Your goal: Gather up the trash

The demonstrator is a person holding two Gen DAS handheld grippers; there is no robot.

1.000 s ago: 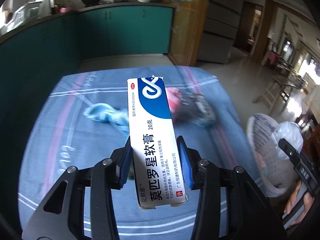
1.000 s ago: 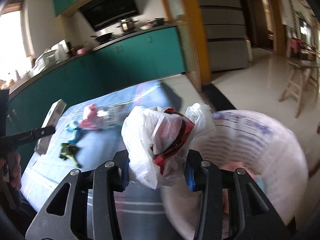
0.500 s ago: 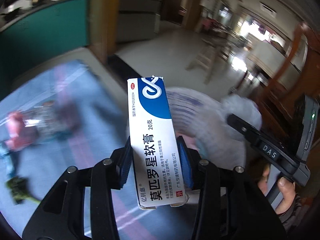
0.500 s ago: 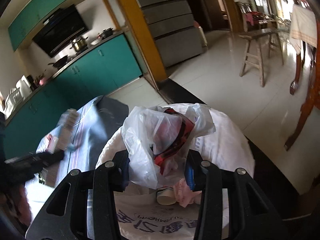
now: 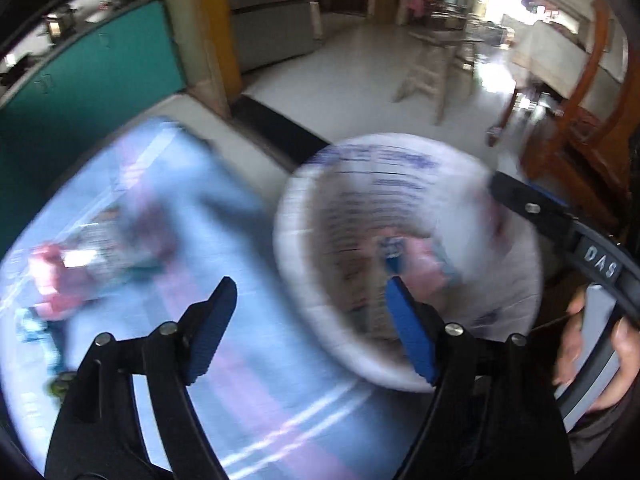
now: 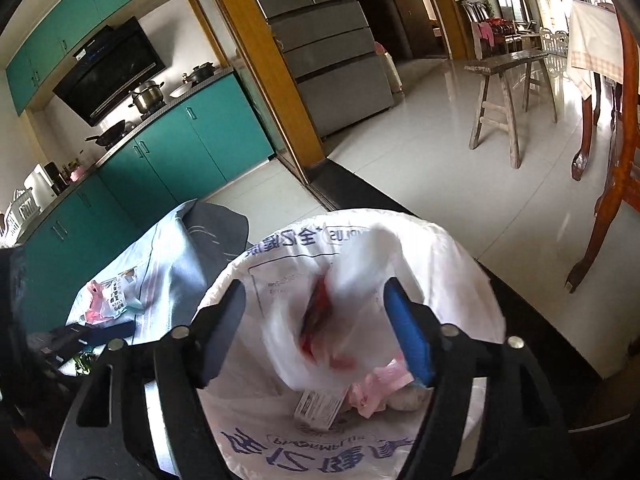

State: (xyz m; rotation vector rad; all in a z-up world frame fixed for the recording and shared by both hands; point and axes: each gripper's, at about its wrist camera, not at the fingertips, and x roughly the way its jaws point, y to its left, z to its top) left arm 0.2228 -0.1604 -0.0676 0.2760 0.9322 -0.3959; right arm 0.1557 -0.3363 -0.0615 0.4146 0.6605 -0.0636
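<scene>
The left gripper is spread wide with nothing between its fingers, and so is the right gripper, with a crumpled white plastic bag loose in its gap, seemingly dropping into the lined trash bin beneath. The leftover trash, a pink wrapper and scraps, lies on the blue cloth at about nine o'clock from the left gripper, which looks nearer to it; its long axis is too blurred to judge.

Thin translucent white plastic bin liner; soft striped blue cloth table cover; glossy floor tiles; worn wooden stool.
</scene>
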